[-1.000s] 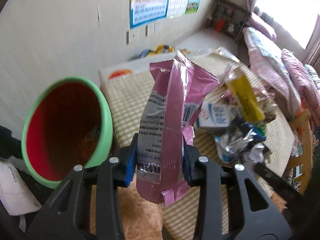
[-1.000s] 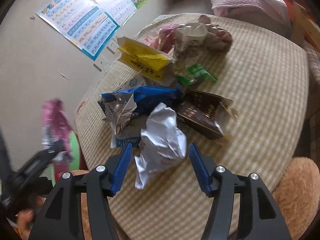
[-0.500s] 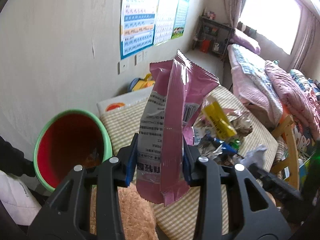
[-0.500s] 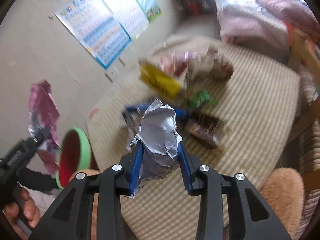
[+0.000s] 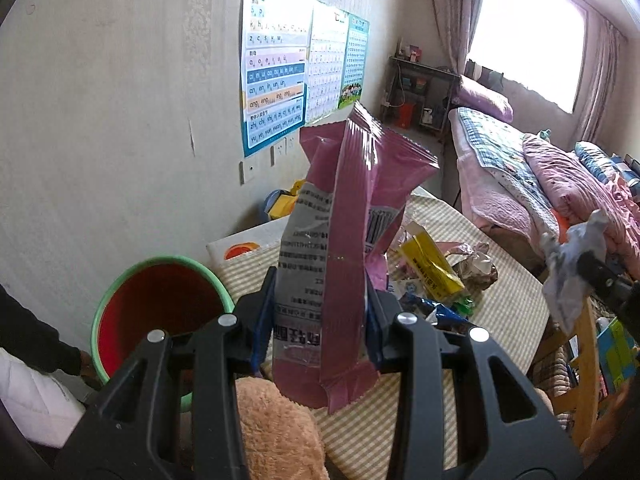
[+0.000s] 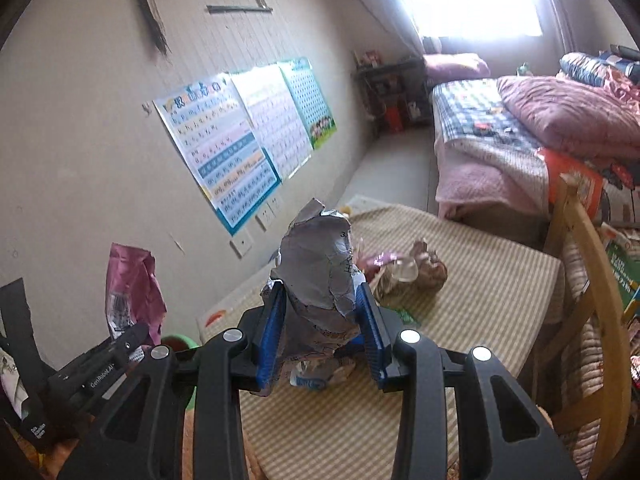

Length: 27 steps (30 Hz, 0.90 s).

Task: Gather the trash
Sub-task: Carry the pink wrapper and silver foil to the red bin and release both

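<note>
My left gripper (image 5: 320,316) is shut on a pink snack wrapper (image 5: 344,240), held upright above the table's near edge. A green bin with a red inside (image 5: 156,312) stands on the floor to its lower left. My right gripper (image 6: 320,328) is shut on a crumpled silver foil wrapper (image 6: 320,272), lifted above the table. That wrapper also shows at the right of the left wrist view (image 5: 572,268). The pink wrapper shows at the left of the right wrist view (image 6: 132,288). More wrappers lie piled on the striped table: a yellow one (image 5: 430,264), a blue one (image 5: 440,312), a brown one (image 6: 416,272).
The striped table (image 6: 480,300) stands against a wall with posters (image 5: 276,92). A brown plush seat (image 5: 276,428) lies below my left gripper. A wooden chair (image 6: 588,280) is at the table's right. A bed with pink bedding (image 5: 540,176) is beyond.
Both grippers have risen and pulled back from the table. My right gripper closed on the silver foil wrapper and lifted it off the pile. The left still holds the pink wrapper.
</note>
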Available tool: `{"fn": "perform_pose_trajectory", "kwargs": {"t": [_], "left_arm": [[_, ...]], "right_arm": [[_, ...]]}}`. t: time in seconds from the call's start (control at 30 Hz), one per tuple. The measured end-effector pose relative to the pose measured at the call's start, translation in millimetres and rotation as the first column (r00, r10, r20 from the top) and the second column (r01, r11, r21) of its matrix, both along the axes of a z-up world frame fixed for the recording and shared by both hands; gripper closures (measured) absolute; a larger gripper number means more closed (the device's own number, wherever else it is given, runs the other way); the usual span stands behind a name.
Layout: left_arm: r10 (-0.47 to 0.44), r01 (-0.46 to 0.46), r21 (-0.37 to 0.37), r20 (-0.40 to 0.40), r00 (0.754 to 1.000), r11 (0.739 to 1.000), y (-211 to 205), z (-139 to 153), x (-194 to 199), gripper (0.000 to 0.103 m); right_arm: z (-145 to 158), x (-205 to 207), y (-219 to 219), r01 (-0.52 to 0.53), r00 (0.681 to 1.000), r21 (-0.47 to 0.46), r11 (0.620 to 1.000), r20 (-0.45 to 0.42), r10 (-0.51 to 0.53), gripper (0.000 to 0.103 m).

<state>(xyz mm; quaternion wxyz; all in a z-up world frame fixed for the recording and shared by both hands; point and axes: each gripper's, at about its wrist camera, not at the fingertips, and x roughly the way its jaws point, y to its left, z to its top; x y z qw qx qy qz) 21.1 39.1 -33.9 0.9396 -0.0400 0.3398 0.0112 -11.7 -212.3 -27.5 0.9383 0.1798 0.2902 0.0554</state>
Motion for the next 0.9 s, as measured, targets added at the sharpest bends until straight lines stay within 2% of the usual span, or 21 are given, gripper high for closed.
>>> {"fn": "perform_pose_trajectory", "kwargs": {"t": [0.37,0.9], "left_arm": [[0.027,-0.027,-0.006,0.011,1.000,1.000,15.3,-0.8,-1.4,0.067],[0.067,-0.069,-0.058,-0.045,0.997,0.996,46.7,-17.8,2.8,0.067]], "right_arm": [[1.5,12.1,23.9,-0.057,0.998,-0.037,0.998,-0.008,0.056,0.068],[-20.2,25.0,67.8,-0.153,0.985,-0.074,0.985,-0.088,0.146,0.068]]}}
